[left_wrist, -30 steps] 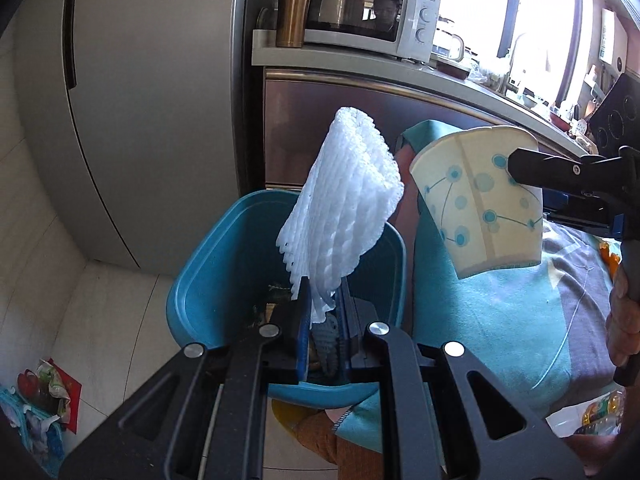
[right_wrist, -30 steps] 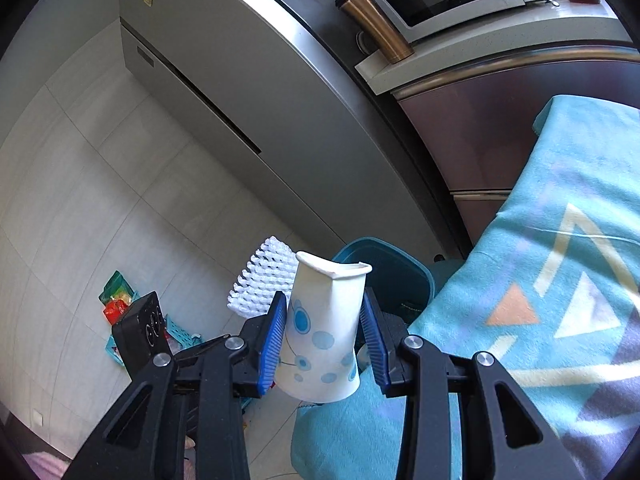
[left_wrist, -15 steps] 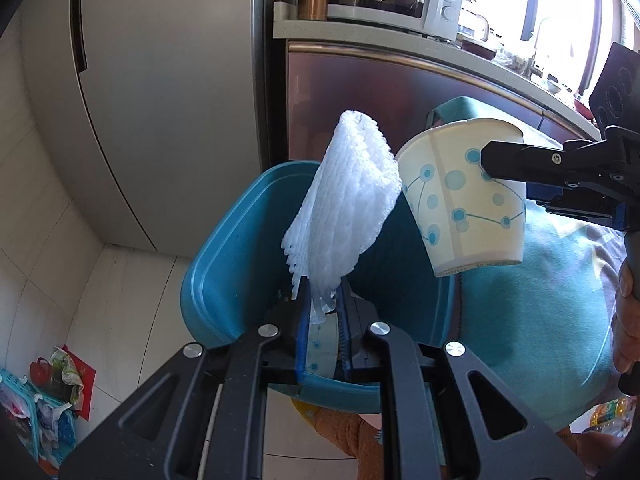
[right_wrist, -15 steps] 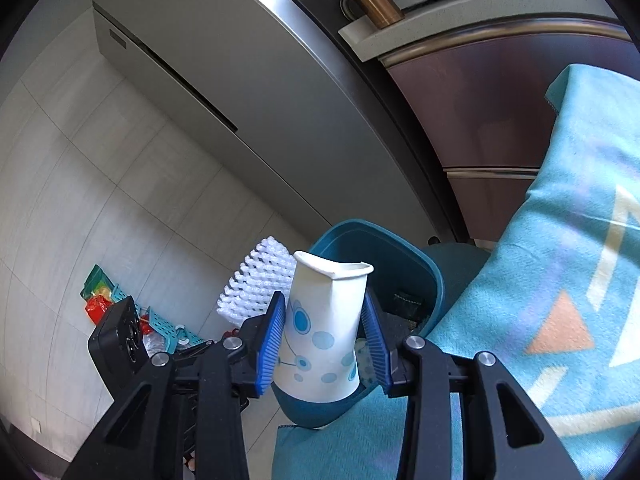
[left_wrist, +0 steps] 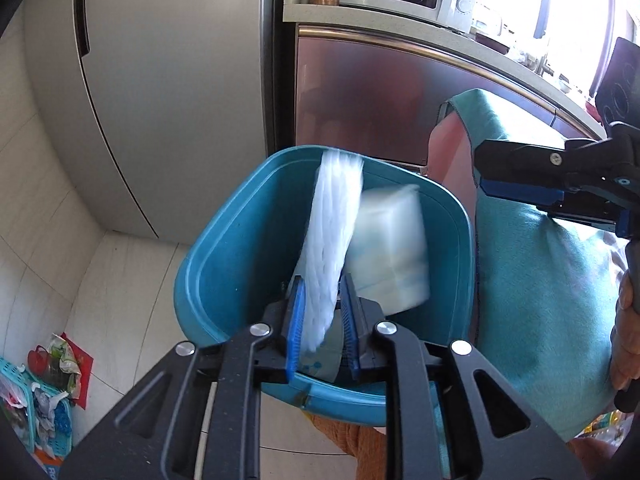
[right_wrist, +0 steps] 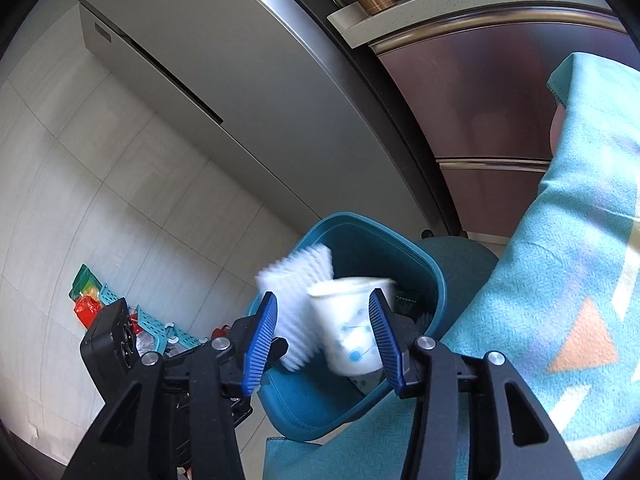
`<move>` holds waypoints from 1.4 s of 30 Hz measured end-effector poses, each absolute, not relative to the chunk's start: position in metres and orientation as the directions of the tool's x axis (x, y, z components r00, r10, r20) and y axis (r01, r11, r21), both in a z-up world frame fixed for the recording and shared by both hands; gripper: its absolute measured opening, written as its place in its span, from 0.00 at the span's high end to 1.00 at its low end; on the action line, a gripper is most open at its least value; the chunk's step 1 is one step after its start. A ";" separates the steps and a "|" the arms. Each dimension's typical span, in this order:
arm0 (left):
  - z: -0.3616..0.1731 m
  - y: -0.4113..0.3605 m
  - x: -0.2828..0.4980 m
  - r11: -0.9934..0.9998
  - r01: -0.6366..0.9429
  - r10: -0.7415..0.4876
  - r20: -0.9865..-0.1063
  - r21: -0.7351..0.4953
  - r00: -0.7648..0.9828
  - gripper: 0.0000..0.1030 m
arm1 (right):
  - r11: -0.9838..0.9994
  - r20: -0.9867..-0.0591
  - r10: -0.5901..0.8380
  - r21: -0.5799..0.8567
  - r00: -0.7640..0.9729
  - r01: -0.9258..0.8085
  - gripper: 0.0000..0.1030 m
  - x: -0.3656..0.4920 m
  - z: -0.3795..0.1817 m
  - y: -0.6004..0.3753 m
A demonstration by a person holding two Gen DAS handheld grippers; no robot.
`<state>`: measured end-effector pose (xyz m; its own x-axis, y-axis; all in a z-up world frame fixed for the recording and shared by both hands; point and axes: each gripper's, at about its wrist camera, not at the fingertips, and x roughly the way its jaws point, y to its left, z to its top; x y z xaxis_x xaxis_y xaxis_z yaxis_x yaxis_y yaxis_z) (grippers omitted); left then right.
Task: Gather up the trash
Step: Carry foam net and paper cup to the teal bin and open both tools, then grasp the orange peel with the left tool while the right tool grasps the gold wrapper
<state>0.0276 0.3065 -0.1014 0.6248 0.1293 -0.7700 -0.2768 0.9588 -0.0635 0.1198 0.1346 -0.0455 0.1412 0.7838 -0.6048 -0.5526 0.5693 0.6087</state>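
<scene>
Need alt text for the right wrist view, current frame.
The right gripper is open above a teal bin; a blurred paper cup and white foam netting hang over it. Grey fridge behind, teal patterned cloth at right.

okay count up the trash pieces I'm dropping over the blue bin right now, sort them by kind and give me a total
White foam net sleeve: 1, between the left gripper fingers.
Dotted paper cup: 1, blurred, loose between the right gripper fingers, over the teal bin.
Total: 2
</scene>
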 end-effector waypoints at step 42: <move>-0.036 0.023 0.037 0.858 0.452 -0.497 -0.622 -0.246 0.605 0.50 | 0.842 -0.552 0.517 0.464 0.654 -0.274 0.43 0.050 0.004 -0.196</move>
<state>0.0374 0.0231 -0.0356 0.6054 -0.4971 -0.6216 0.4519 0.8576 -0.2457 0.0498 -0.1960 0.0041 0.6541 0.5172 -0.5520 -0.2741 0.8422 0.4643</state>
